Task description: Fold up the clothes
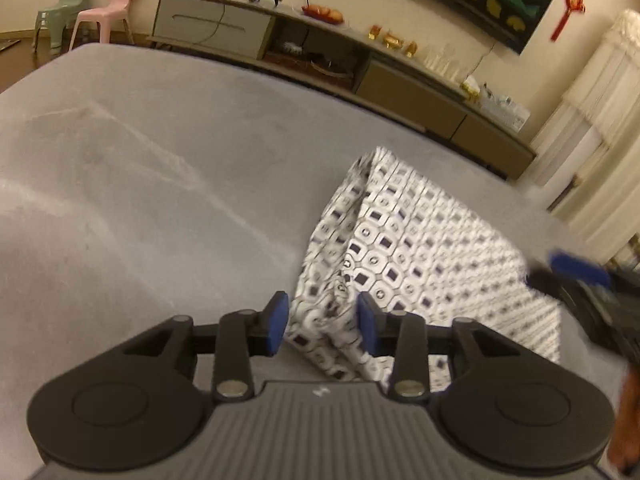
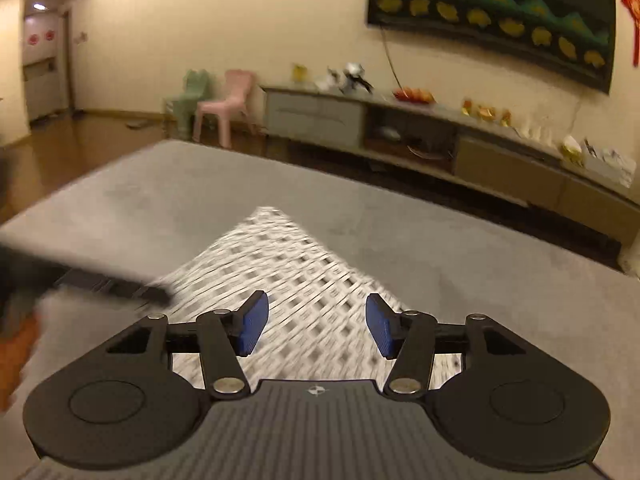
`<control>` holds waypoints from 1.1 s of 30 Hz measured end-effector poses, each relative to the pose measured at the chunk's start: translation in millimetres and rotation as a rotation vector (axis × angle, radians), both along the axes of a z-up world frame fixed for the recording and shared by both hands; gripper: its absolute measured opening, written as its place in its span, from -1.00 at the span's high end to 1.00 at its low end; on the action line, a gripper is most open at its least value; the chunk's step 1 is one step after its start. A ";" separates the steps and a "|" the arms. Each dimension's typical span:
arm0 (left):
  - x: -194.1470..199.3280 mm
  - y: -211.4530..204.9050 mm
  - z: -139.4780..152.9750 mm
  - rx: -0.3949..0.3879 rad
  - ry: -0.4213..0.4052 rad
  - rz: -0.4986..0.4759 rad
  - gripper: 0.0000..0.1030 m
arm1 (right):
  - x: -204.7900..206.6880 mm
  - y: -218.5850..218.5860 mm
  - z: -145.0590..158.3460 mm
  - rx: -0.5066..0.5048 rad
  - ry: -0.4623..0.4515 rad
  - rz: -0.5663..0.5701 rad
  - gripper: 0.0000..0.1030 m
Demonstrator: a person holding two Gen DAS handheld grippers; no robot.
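— 2 grippers over 1 patterned cloth (image 1: 420, 248), spread on grey bedding (image 1: 140, 168). Seen anything gripped?

— Nothing gripped. Left gripper (image 1: 322, 322) stood with blue pads (image 1: 278, 320) parted at a middling gap, a rumpled fold of cloth lying between and below them, contact impossible to tell. Right gripper (image 2: 314, 326) held pads (image 2: 254, 322) wide apart, hovering above the cloth (image 2: 288, 280), badly blurred there.

— And the cloth's place?

— From the left wrist view, stretched from 6 o'clock out toward 3 o'clock, 1 corner (image 1: 378, 154) pointing to 12. White with small dark squares. Folded over along its 9 o'clock edge.

— Other tool visible?

— At 3 o'clock in the left view, a smeared dark shape with a blue tip (image 1: 580, 266), touching or just above the cloth's far edge; which, impossible to say. At 9 o'clock in the right view, a dark blurred bar (image 2: 100, 280) at the cloth's border.

— Beyond the bed?

— Low cabinet (image 2: 440, 136) along the wall, pink chair (image 1: 108, 8) and green chair (image 1: 64, 8) side by side near 11 o'clock.
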State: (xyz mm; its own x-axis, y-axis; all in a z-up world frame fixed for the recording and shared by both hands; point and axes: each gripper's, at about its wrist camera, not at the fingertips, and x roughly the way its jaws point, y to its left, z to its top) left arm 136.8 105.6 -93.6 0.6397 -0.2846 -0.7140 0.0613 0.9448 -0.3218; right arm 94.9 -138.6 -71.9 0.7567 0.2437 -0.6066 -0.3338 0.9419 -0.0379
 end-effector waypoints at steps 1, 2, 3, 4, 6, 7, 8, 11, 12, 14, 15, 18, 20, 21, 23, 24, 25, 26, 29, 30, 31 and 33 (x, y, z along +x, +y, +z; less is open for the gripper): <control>0.5 0.0 -1.0 0.000 -0.008 -0.005 0.25 | 19.9 2.8 -11.6 -0.014 0.037 -0.013 -0.09; 0.7 2.5 -1.2 -0.020 -0.003 -0.003 0.25 | 37.9 4.5 -24.2 -0.031 0.081 -0.022 -0.09; 0.9 5.5 -1.1 -0.045 0.005 0.001 0.26 | 47.3 3.2 -34.4 -0.046 0.118 -0.022 -0.11; 1.2 7.0 -1.3 -0.066 0.013 0.001 0.28 | 47.4 -0.1 -35.5 -0.045 0.118 -0.016 -0.11; -0.2 3.9 -1.3 -0.079 0.026 -0.004 0.32 | 45.2 -8.5 -34.6 -0.038 0.114 -0.016 -0.07; -1.8 1.2 -1.2 -0.087 0.036 -0.008 0.32 | 34.0 -17.2 -25.7 -0.017 0.101 -0.035 -0.07; -3.4 -1.4 -1.1 -0.095 0.045 -0.012 0.32 | 14.7 -25.5 -15.4 0.006 0.074 -0.034 -0.07; -10.7 -12.8 -1.7 -0.111 0.064 -0.025 0.32 | -39.7 -47.2 0.3 0.064 0.051 -0.026 -0.07; -13.4 -18.3 -1.7 -0.106 0.065 -0.033 0.32 | -56.4 -53.0 -0.9 0.078 0.067 -0.022 -0.07; -17.7 -29.9 -1.3 -0.087 0.061 -0.054 0.32 | -85.7 -63.8 -5.9 0.091 0.103 -0.021 -0.07; -19.2 -35.6 -1.1 -0.074 0.055 -0.067 0.30 | -87.6 -67.9 -16.4 0.062 0.129 -0.044 -0.07; -21.3 -48.0 -0.1 -0.023 0.030 -0.098 0.18 | -67.1 -81.5 -37.7 0.017 0.134 -0.117 -0.04; -24.8 -48.0 1.7 -0.001 0.021 -0.093 0.07 | -54.6 -90.4 -30.3 0.064 0.163 -0.165 -0.04; -27.5 -47.4 3.5 0.009 0.020 -0.088 -0.12 | -58.6 -90.7 -24.3 0.096 0.160 -0.166 -0.06; -37.7 -49.1 9.4 0.048 -0.012 -0.104 -0.25 | -67.6 -90.5 -12.5 0.147 0.151 -0.168 -0.22; -43.0 -50.1 12.5 0.069 -0.029 -0.114 -0.33 | -75.3 -89.2 -7.7 0.139 0.133 -0.171 -0.51; -48.8 -52.3 15.7 0.091 -0.046 -0.123 -0.38 | -83.9 -89.0 -4.2 0.134 0.112 -0.176 -0.80; -54.7 -54.6 19.0 0.114 -0.063 -0.131 -0.49 | -92.5 -89.7 -0.7 0.131 0.095 -0.182 -0.88; -71.3 -60.6 28.4 0.175 -0.120 -0.151 -0.88 | -118.9 -97.1 -4.7 0.116 0.083 -0.228 -0.98; -76.0 -62.9 31.5 0.189 -0.146 -0.156 -1.00 | -126.4 -99.0 -8.7 0.105 0.082 -0.254 -0.98; -80.7 -65.4 34.6 0.201 -0.174 -0.162 -1.00 | -132.4 -100.9 -13.0 0.097 0.079 -0.279 -0.98; -88.3 -72.1 39.8 0.218 -0.219 -0.181 -1.00 | -136.9 -103.0 -21.1 0.105 0.081 -0.316 -0.98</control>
